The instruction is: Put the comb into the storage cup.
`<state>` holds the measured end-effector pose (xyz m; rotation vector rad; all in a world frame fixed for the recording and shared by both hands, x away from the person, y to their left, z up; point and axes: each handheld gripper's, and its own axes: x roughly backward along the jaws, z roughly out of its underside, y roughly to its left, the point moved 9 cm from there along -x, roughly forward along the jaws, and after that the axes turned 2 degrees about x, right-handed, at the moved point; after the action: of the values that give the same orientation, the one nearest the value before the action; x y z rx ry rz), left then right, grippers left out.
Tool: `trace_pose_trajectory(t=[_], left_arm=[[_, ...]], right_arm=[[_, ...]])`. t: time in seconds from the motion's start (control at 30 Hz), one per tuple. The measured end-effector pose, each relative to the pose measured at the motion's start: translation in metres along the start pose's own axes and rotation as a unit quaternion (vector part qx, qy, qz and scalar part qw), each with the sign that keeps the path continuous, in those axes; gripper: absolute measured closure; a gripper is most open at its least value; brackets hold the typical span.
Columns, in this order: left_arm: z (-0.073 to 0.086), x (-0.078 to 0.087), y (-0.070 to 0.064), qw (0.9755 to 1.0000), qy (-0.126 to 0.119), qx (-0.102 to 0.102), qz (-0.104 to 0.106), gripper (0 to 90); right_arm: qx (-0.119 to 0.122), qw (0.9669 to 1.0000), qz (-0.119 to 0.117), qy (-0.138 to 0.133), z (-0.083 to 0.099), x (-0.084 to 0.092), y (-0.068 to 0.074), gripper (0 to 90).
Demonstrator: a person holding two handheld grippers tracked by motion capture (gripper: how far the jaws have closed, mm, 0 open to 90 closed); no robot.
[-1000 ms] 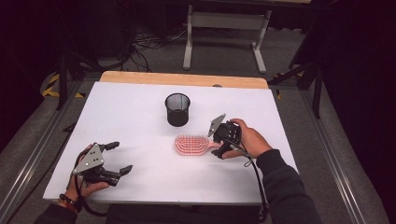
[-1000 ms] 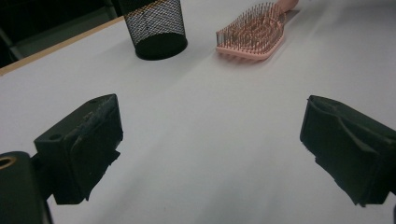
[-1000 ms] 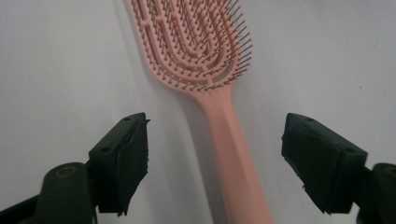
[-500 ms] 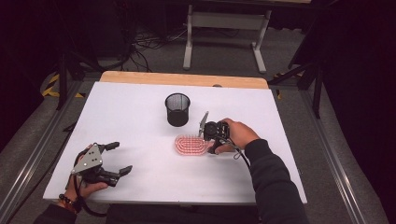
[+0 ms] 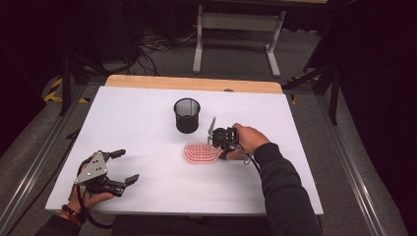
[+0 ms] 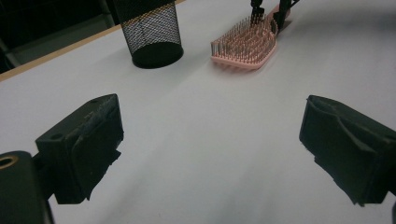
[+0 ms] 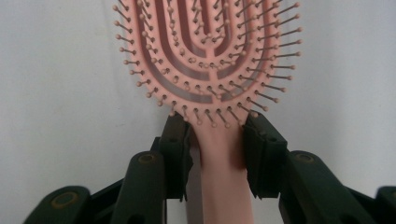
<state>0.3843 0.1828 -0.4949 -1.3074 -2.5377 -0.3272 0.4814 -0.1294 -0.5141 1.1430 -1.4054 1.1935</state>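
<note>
A pink hairbrush point(image 5: 202, 153) lies bristles up on the white table point(image 5: 137, 123), right of centre. My right gripper point(image 5: 219, 149) comes at it from the right, its jaws on either side of the handle. In the right gripper view the brush point(image 7: 210, 56) stretches away and the right gripper point(image 7: 217, 126) has its pads against the handle just below the bristle head; the jaws have just been closing on it. My left gripper point(image 5: 127, 165) rests open near the front left edge, nothing between its fingers. In the left gripper view the left gripper point(image 6: 217, 140) faces the far-off brush point(image 6: 245, 46).
A black mesh cup point(image 5: 187, 115) stands upright just behind and left of the brush, also as the cup point(image 6: 152, 32) at the top of the left gripper view. A wooden strip point(image 5: 192, 83) edges the table's far side. Dark floor and a stand lie beyond.
The right hand has moved left and down to the brush handle, and its jaws have closed onto it. The left gripper and the cup have stayed put.
</note>
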Motion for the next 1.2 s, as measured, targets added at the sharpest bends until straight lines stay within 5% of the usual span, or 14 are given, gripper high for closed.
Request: trace_pose_trajectory(t=[0.27, 0.73, 1.0, 1.2], left_arm=[[0.001, -0.001, -0.001, 1.0, 0.004, 0.0, 0.001, 7.2], [0.001, -0.001, 0.0, 1.0, 0.006, 0.002, -0.002, 7.6], [0.001, -0.001, 0.001, 1.0, 0.004, 0.004, -0.004, 7.4], [0.001, -0.002, 0.002, 0.9999, 0.005, 0.004, -0.008, 7.4]], right_arm=[[0.011, 0.9999, 0.001, -0.008, 0.001, 0.001, 0.003, 68.8], [0.0, 0.9946, 0.037, -0.097, 0.007, 0.004, 0.01, 70.3], [-0.024, 0.9834, 0.069, -0.167, 0.011, 0.016, 0.011, 70.3], [-0.034, 0.97, 0.094, -0.222, 0.007, 0.024, 0.016, 70.3]])
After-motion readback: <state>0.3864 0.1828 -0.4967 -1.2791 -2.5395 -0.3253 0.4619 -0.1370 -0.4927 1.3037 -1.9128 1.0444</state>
